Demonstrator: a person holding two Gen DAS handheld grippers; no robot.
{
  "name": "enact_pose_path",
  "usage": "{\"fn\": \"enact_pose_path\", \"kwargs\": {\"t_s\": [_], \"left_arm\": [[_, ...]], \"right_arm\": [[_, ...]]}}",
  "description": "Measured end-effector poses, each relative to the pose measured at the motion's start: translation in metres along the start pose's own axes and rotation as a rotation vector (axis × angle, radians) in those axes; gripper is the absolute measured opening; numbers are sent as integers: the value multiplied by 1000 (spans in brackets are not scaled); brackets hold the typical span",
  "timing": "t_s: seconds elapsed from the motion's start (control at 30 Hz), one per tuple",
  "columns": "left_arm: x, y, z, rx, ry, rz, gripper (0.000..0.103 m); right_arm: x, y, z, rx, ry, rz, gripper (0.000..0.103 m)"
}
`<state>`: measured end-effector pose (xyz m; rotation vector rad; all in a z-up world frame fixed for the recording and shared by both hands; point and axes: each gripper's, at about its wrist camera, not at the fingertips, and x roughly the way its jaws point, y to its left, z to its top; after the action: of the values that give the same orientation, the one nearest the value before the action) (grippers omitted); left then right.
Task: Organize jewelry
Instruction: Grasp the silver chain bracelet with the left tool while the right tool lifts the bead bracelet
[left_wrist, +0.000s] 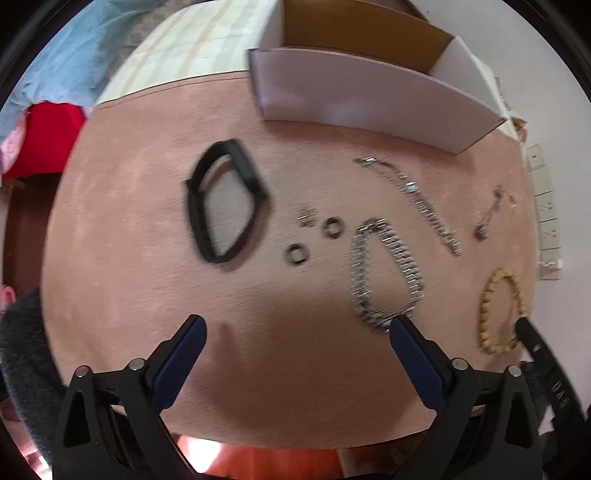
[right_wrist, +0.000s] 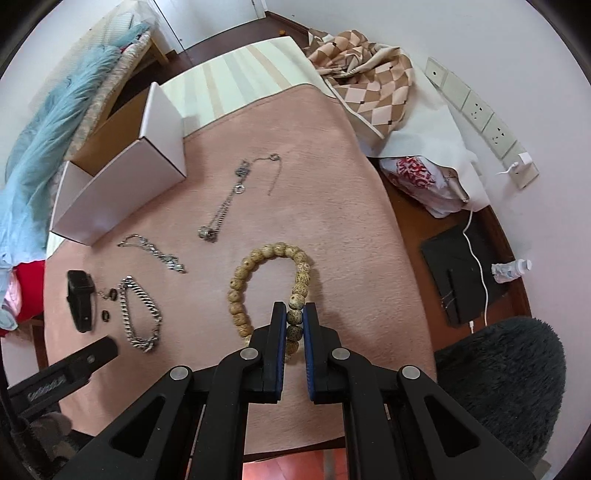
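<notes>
A tan bead bracelet (right_wrist: 243, 271) lies on the pink table; my right gripper (right_wrist: 295, 314) is shut on its near right side. The bracelet also shows in the left wrist view (left_wrist: 484, 306), with the right gripper's tip (left_wrist: 532, 336) on it. My left gripper (left_wrist: 295, 328) is open and empty above the table, near a silver chain bracelet (left_wrist: 384, 273). A black watch (left_wrist: 221, 206), small rings (left_wrist: 332, 227), a silver necklace (left_wrist: 417, 199) and a thin pendant chain (left_wrist: 489, 214) lie spread out. An open white box (left_wrist: 369, 92) stands at the back.
A wall socket strip (right_wrist: 480, 110) runs at the right. A checkered cloth (right_wrist: 365, 77), a plastic bag (right_wrist: 421, 181), a dark fuzzy cushion (right_wrist: 506, 376), a water bottle (right_wrist: 511, 267) and blue fabric (right_wrist: 55, 122) surround the table (right_wrist: 351, 236).
</notes>
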<state>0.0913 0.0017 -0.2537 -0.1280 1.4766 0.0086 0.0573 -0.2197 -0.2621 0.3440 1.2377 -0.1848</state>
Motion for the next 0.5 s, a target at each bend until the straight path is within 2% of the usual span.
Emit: {"fn": "enact_pose_path", "kwargs": {"t_s": [0.1,0.13,0.2,0.33,0.4,0.43,0.5], "left_arm": [[7,-12,5,22,13,-23,74],[10,-17,7,36,17,-25,70],[16,-26,8,61,24,-11,55],[15,-46,7,146,-14,53,46],[13,-54,8,174,-36,54,29],[13,-57,7,186,-43,53,25],[13,-62,9,198,-47,49,9]], "right_arm": [[1,-1,0,0,1,-11,9],[3,-2,1,4,5,-15,9],[6,-7,2,14,13,-23,9],[11,-12,2,32,28,-33,9],[14,-13,1,37,37,-36,9],[16,-13,1,37,40,-39,9],[19,-13,0,41,50,-43,9]]}}
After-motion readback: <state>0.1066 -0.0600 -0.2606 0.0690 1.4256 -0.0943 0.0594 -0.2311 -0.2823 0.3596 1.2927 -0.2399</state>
